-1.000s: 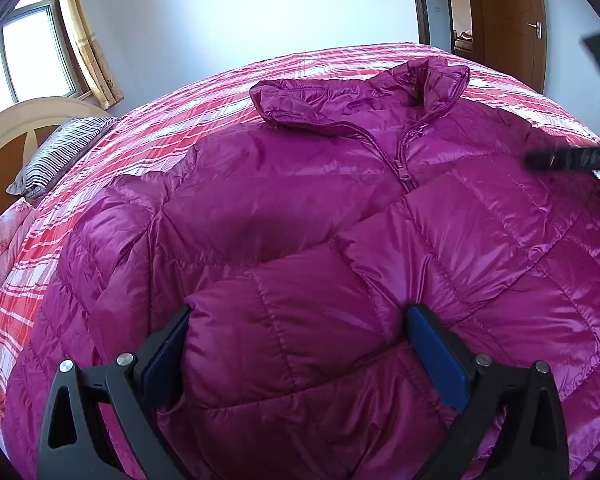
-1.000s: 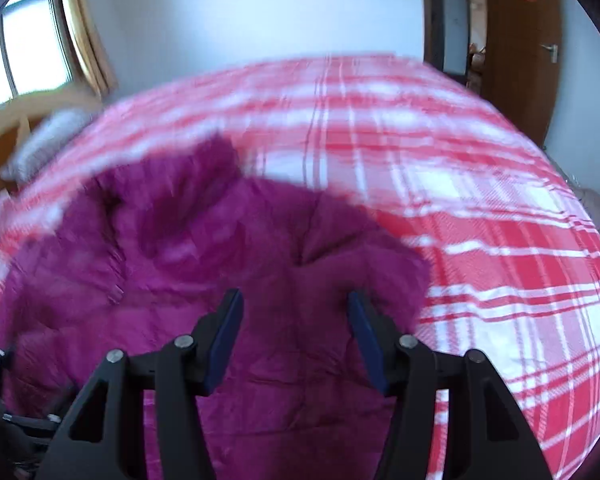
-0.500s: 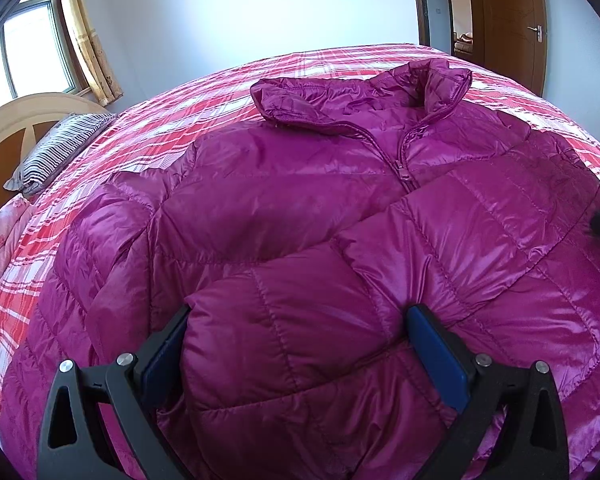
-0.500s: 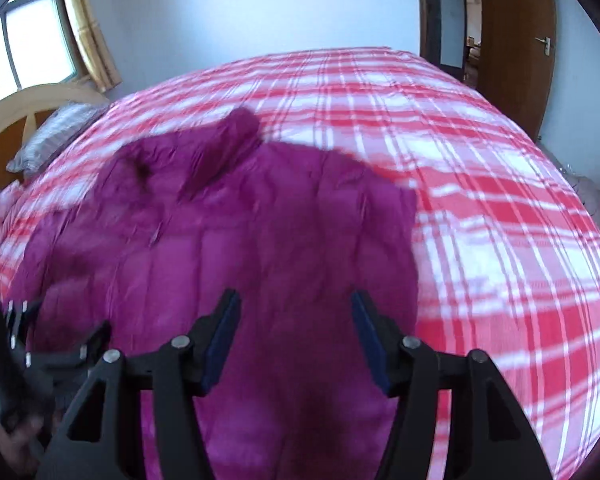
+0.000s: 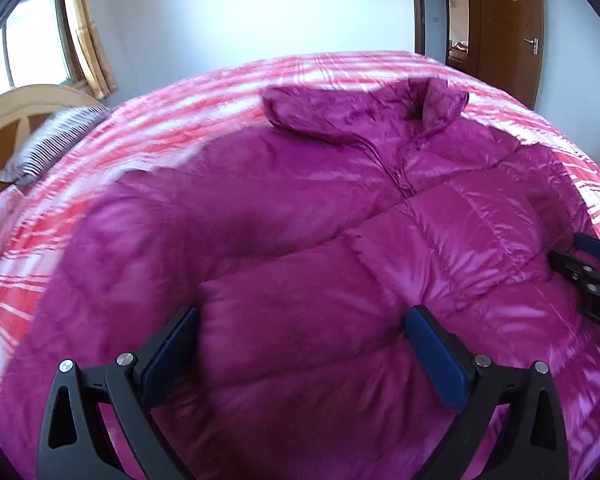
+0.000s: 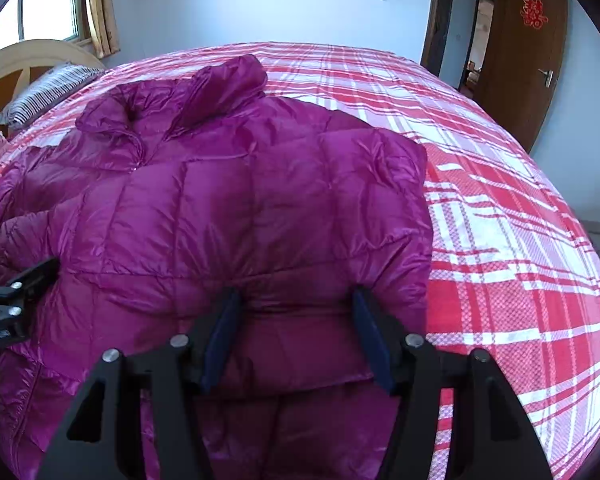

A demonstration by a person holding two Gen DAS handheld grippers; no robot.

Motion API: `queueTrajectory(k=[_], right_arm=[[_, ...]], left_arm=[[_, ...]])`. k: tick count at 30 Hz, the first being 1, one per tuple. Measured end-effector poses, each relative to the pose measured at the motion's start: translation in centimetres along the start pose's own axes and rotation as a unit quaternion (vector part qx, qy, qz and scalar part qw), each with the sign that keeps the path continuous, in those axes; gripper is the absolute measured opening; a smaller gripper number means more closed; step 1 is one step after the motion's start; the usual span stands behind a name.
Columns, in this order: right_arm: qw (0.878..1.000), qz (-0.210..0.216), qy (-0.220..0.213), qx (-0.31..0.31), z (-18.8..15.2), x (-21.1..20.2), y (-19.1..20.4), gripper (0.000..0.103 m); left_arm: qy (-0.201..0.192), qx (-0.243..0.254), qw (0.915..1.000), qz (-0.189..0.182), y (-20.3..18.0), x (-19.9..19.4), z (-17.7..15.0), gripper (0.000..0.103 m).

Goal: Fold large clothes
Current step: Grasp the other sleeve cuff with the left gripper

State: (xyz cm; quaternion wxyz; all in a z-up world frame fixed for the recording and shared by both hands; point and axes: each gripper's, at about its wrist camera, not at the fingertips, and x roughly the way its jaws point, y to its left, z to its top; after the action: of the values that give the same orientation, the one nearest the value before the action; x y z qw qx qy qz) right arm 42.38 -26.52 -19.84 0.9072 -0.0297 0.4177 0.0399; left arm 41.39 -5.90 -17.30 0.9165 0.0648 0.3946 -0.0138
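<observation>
A shiny magenta puffer jacket [image 5: 300, 208] lies front up on the bed, collar [image 5: 364, 120] at the far end, one sleeve folded across its front. My left gripper [image 5: 302, 312] stands wide open low over that folded sleeve, which fills the gap between the pads. In the right wrist view the jacket [image 6: 220, 200] spreads left of centre. My right gripper [image 6: 296, 292] hangs over its right near part, jaws partly apart, with a fold of fabric between them. Each gripper shows at the edge of the other's view: right gripper [image 5: 592, 276], left gripper [image 6: 4, 304].
The bed [image 6: 500, 240] has a red and white plaid cover, bare to the right of the jacket. A striped pillow [image 6: 48, 92] and a cream headboard [image 5: 12, 108] are at the far left. A brown door [image 6: 528, 52] stands ajar at the far right.
My right gripper has swung in over the jacket's right side, and its jaws stand slightly wider. My left gripper has drawn back a little, so the collar looks farther off.
</observation>
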Motion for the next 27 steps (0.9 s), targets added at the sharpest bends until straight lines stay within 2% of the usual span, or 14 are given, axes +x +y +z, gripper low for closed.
queueTrajectory(k=[3,5,11,15,17,19,22,27], right_arm=[[1.000,-0.006,-0.001,-0.005,-0.2,-0.1,0.4,0.063],[1.000,-0.008,-0.002,-0.006,-0.4,-0.5,0.6,0.063],[1.000,-0.014,-0.002,-0.012,-0.4,-0.4,0.8,0.063],[1.000,-0.017,-0.002,-0.015,-0.4,-0.3,0.9,0.063],[1.000,-0.016,-0.002,-0.013,-0.4,-0.4,0.9,0.063],[1.000,-0.015,-0.003,-0.013,-0.3,-0.4,0.8,0.063],[1.000,-0.017,-0.004,-0.014,-0.4,-0.4,0.9,0.063],[1.000,-0.021,-0.006,-0.016,-0.5,-0.6,0.9,0.063]], left_arm=[[-0.036,-0.004,0.9993,0.008,2.7,-3.7,-0.7,0.102],[-0.047,-0.003,0.9984,0.029,5.7,-5.8,-1.7,0.102],[-0.032,-0.027,0.9945,0.096,15.6,-9.2,-6.1,0.102],[-0.015,-0.070,0.9848,0.158,23.0,-11.2,-10.4,0.102],[-0.008,-0.094,0.9804,0.173,25.4,-11.8,-12.1,0.102],[-0.004,-0.126,0.9770,0.172,27.3,-12.2,-13.7,0.102],[0.000,-0.163,0.9750,0.150,28.6,-12.1,-15.0,0.102],[0.013,-0.184,0.9757,0.118,27.7,-10.3,-15.8,0.102]])
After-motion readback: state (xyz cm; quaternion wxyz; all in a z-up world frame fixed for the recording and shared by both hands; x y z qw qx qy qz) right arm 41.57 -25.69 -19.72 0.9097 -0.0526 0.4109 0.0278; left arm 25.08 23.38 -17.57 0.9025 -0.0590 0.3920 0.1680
